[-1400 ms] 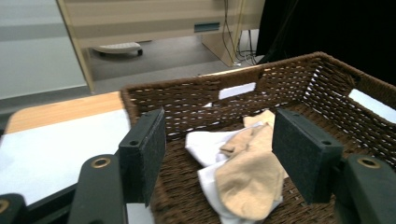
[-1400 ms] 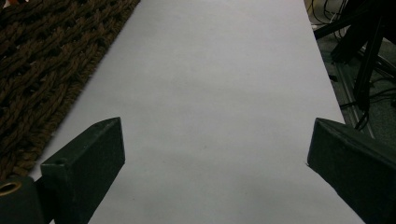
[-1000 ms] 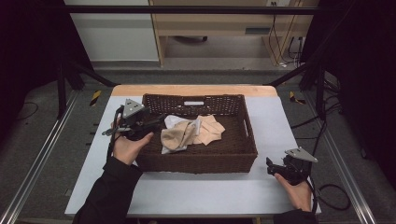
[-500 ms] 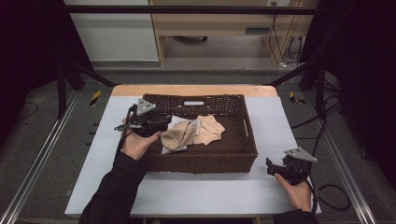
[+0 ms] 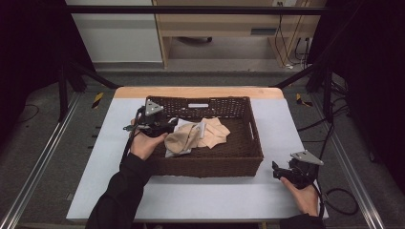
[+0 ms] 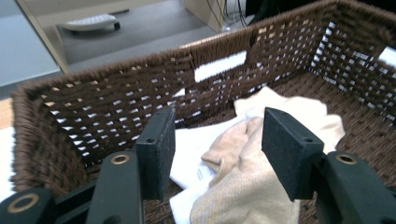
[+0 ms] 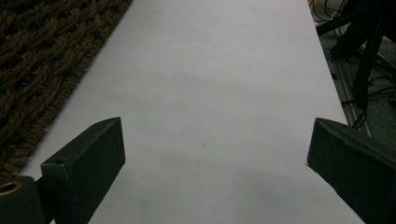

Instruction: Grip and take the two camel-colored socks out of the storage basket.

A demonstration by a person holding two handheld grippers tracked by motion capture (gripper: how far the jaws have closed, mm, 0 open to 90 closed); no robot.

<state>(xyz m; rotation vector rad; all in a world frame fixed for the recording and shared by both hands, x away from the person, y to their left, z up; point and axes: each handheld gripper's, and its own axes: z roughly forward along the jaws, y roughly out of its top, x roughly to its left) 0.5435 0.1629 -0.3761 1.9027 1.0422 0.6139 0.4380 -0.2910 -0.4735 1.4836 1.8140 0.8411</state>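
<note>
Centrally on the white desk [image 5: 205, 200] sits a dark brown woven basket [image 5: 210, 164], its long sides running left to right in the high view. Inside it lies a loose heap of cloth: a tan cloth [image 5: 184, 139] bunched toward the left, a white cloth [image 5: 193, 128] showing beneath and behind it, and a paler peach cloth [image 5: 217, 134] spread flatter toward the middle of the basket floor.

The left tool [image 5: 165, 125] is held over the basket's left end, above the rim and inside its outline, with the person's left hand [image 5: 145, 143] wrapped around the body behind it. Its grey three-cornered plate faces up. In the left gripper view its two black jaws stand apart, with the tan cloth [image 6: 243, 182] and the white cloth [image 6: 196, 149] lying below and between them; neither pad touches fabric. The basket's far wall [image 6: 140, 93] rises just beyond the jaws, with a pale label fixed on it.

The right tool [image 5: 282, 171] rests low near the desk's right front corner, well apart from the basket, gripped by the right hand [image 5: 305, 195]. In the right gripper view its jaws are spread wide over bare desk surface [image 7: 210, 93], with the basket's side [image 7: 42, 56] along the left edge.
</note>
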